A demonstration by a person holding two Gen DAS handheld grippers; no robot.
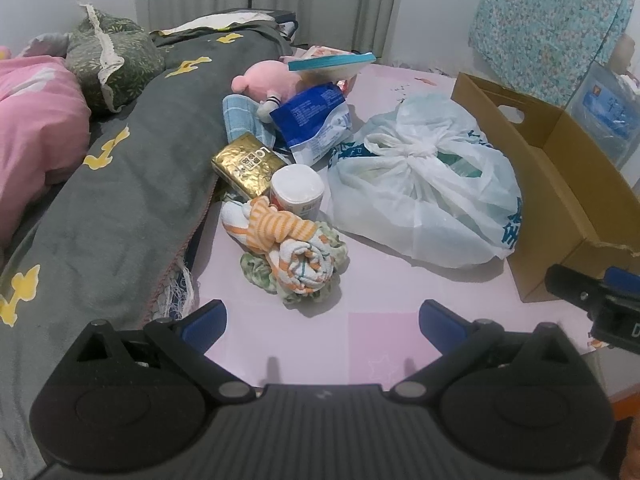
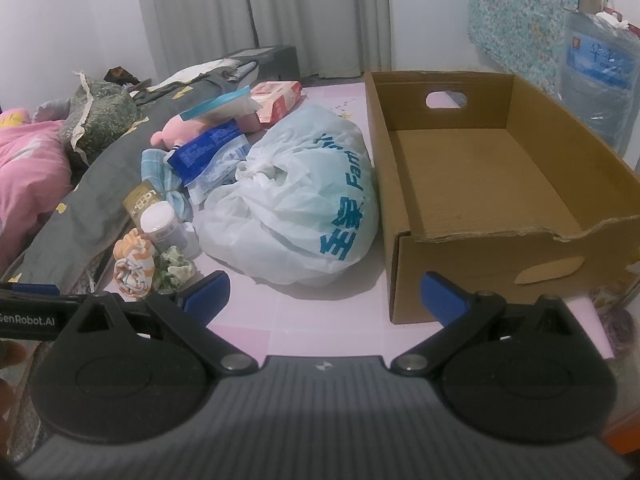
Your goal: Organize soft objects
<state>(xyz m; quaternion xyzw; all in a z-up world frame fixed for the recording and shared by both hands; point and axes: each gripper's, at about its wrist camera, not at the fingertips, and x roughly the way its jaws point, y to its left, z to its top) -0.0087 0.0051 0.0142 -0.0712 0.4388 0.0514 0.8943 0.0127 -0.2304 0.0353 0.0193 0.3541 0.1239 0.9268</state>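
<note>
Both claws hang over the near edge of the pink mat (image 1: 360, 340) with their blue-padded fingers spread wide and nothing between them: the left claw (image 1: 322, 322) faces the heap of soft things, the right claw (image 2: 324, 298) faces the gap between the tied plastic bag (image 2: 304, 208) and the cardboard box (image 2: 480, 184). That split looks deliberate, one hand set to pick and the other kept by the container. The box lies empty at two o'clock in the right wrist view, open top up and its near wall torn low, probably so things can be dropped in without lifting high. The nearest soft thing is the rolled striped towel (image 1: 308, 264), at twelve o'clock just ahead of the left claw; it is a loose roll of white cloth with orange bands, resting on a crumpled green floral cloth (image 1: 260, 270) and touching an orange striped sock (image 1: 276, 226). Behind it stand a white jar (image 1: 298, 192) and a gold packet (image 1: 250, 164), and farther back a pink plush toy (image 1: 264, 82) leans against the grey blanket (image 1: 120, 184) at ten o'clock.
</note>
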